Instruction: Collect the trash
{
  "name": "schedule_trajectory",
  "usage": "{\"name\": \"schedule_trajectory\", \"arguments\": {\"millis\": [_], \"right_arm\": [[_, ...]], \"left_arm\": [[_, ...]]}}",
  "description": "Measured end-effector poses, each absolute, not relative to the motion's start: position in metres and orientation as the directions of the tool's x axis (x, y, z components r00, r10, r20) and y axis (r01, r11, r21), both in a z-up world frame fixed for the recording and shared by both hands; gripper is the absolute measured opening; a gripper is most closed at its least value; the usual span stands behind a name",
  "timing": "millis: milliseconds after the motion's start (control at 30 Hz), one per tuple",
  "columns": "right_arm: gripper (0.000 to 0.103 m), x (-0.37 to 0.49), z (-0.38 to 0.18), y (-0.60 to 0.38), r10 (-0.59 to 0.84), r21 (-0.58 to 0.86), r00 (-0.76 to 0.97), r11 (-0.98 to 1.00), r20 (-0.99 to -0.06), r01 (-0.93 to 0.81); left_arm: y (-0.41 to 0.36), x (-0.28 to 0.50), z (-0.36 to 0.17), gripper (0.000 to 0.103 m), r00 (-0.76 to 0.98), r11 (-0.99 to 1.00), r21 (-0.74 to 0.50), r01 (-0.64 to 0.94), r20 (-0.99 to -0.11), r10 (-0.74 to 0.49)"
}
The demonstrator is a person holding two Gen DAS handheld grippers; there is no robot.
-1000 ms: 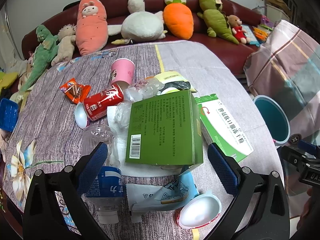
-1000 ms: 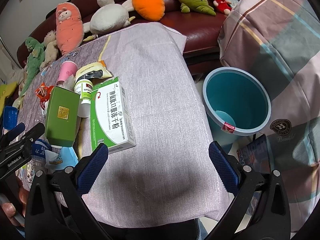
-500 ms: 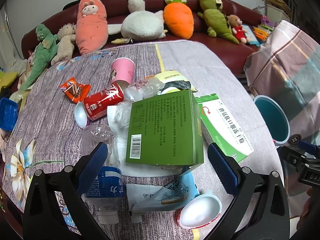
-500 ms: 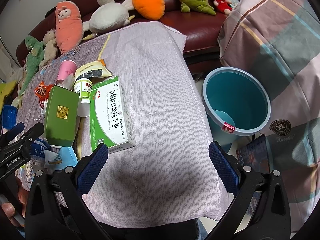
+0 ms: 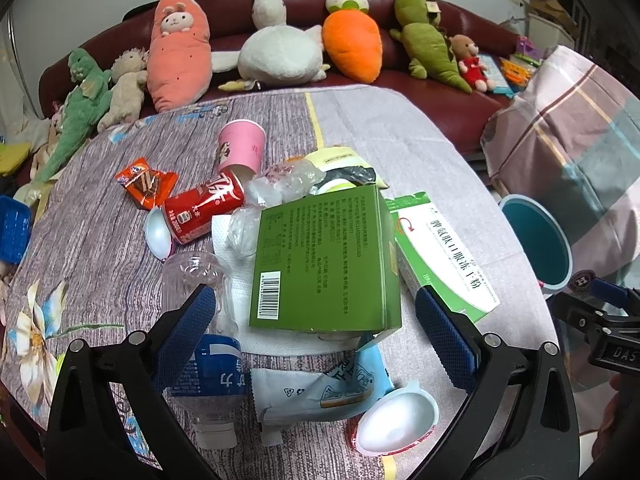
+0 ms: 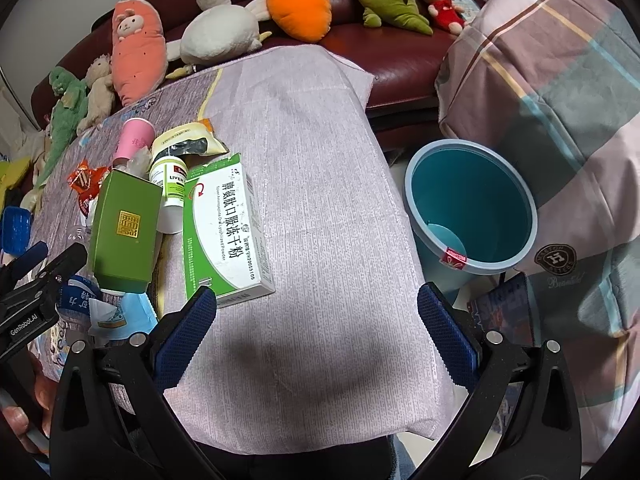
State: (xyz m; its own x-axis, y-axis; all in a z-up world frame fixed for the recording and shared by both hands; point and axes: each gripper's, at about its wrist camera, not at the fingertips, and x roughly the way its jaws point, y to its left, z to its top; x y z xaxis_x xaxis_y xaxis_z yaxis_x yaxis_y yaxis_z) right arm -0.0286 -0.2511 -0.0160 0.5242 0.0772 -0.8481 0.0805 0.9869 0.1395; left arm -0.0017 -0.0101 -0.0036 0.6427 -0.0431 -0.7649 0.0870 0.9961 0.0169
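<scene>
Trash lies in a pile on the cloth-covered table (image 5: 360, 120): a green box (image 5: 324, 260), a white-and-green medicine box (image 5: 444, 256), a red can (image 5: 204, 208), a pink cup (image 5: 240, 148), a clear bottle (image 5: 204, 320), a blue-white pouch (image 5: 316, 392) and a white plastic cup (image 5: 396, 420). My left gripper (image 5: 316, 336) is open and empty, just in front of the green box. My right gripper (image 6: 316, 336) is open and empty over bare cloth, beside the medicine box (image 6: 224, 232). A teal bin (image 6: 472, 216) stands on the floor to the right.
Stuffed toys line a dark red sofa (image 5: 420, 80) behind the table. A plaid blanket (image 6: 560, 100) hangs beside the bin. An orange snack wrapper (image 5: 146, 186) and a white pill bottle (image 6: 172, 192) lie in the pile. A blue tray (image 5: 12, 232) sits at far left.
</scene>
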Motion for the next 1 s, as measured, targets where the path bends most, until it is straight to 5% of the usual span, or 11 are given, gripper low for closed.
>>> {"name": "schedule_trajectory", "arguments": {"millis": [600,1000], "right_arm": [[0.097,-0.016,-0.012,-0.238,0.075,0.109,0.488,0.993,-0.870,0.043],[0.097,0.009,-0.030,-0.210,0.100,0.103,0.428,0.995,-0.898,-0.017]], "left_arm": [[0.023,0.001,-0.001,0.100,0.644,0.998,0.020,0.052,-0.765,-0.019],[0.105,0.019,-0.049,0.100,0.485,0.992,-0.024,-0.121,-0.874,0.038]]}}
